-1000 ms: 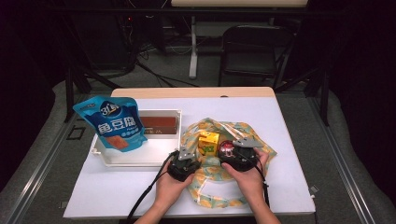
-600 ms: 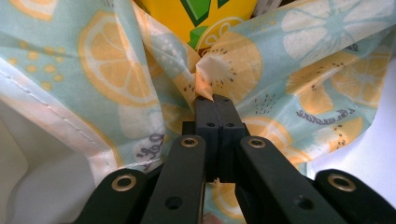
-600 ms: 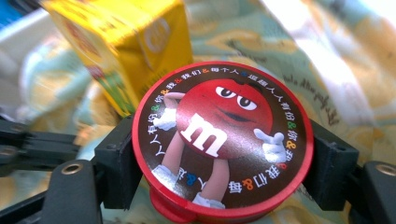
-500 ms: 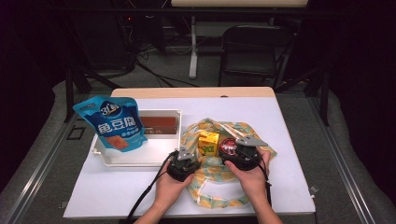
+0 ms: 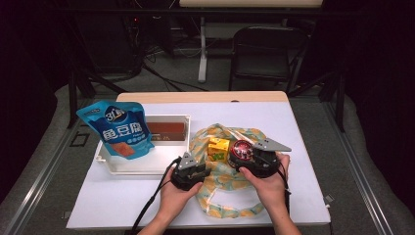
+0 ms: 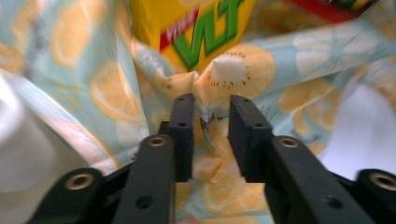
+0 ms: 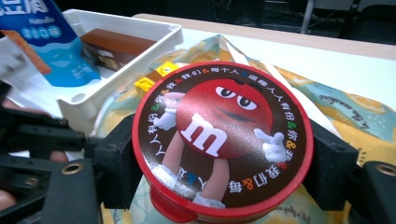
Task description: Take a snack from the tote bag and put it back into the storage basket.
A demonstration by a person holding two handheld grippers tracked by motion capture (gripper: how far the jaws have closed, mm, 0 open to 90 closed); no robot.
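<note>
A lemon-print cloth bag (image 5: 230, 183) lies open on the white table. A yellow juice box (image 5: 218, 148) stands in it. My right gripper (image 5: 247, 155) is shut on a round red candy tin (image 5: 242, 148) and holds it just above the bag; in the right gripper view the tin (image 7: 219, 135) sits between both pads. My left gripper (image 5: 200, 169) rests at the bag's left edge. Its jaws (image 6: 211, 100) have just been opening. A fold of the bag's cloth (image 6: 84, 79) stands loose between them, below the juice box (image 6: 196, 28).
A white tray (image 5: 142, 166) sits left of the bag, with a blue snack pouch (image 5: 120, 128) leaning in it and a brown box (image 5: 166, 129) at its back. A black chair (image 5: 266, 54) stands beyond the table's far edge.
My right gripper has lifted the candy tin slightly. My left gripper stayed in place and its jaws have parted from the cloth.
</note>
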